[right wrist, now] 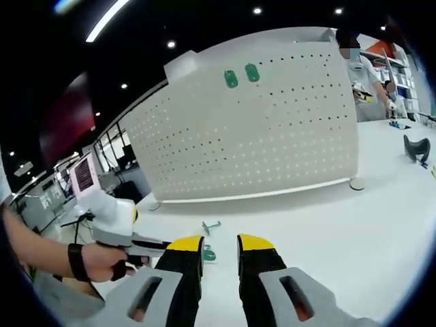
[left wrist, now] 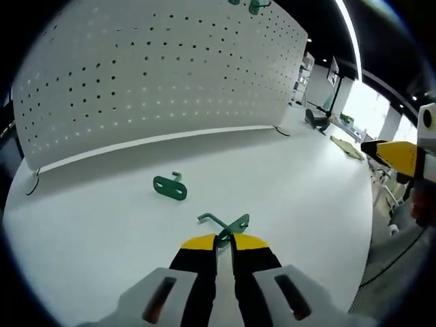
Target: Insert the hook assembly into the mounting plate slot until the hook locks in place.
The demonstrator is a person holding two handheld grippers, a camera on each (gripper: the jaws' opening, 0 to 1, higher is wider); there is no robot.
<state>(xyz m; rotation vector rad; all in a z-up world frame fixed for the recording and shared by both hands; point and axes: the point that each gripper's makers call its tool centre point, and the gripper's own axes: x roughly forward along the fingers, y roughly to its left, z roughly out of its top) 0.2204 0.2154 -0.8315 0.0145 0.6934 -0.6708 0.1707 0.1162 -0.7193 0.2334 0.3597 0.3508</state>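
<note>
So far: the job has only begun, as far as I can judge.
Left gripper (left wrist: 225, 238): its yellow-tipped jaws are pinched together on the green hook piece (left wrist: 230, 224), low at 6 o'clock in the left gripper view.
Hook piece: it sticks out past the tips toward 12 o'clock, just above the white table (left wrist: 293, 184); I cannot tell if it touches the table.
Second green plate (left wrist: 170, 187): it lies loose on the table toward 11 o'clock from the held piece, a little apart from it.
Pegboard (right wrist: 259, 129): the big white board with holes stands at the far edge of the table, toward 12 o'clock.
Mounted green plates (right wrist: 241, 75): two sit side by side near the top of the board, well apart from the held piece.
Right gripper (right wrist: 220, 248): its jaws stand apart and hold nothing.
Still to do: carry the hook up to a plate, push it into the slot, and feel it lock.
</note>
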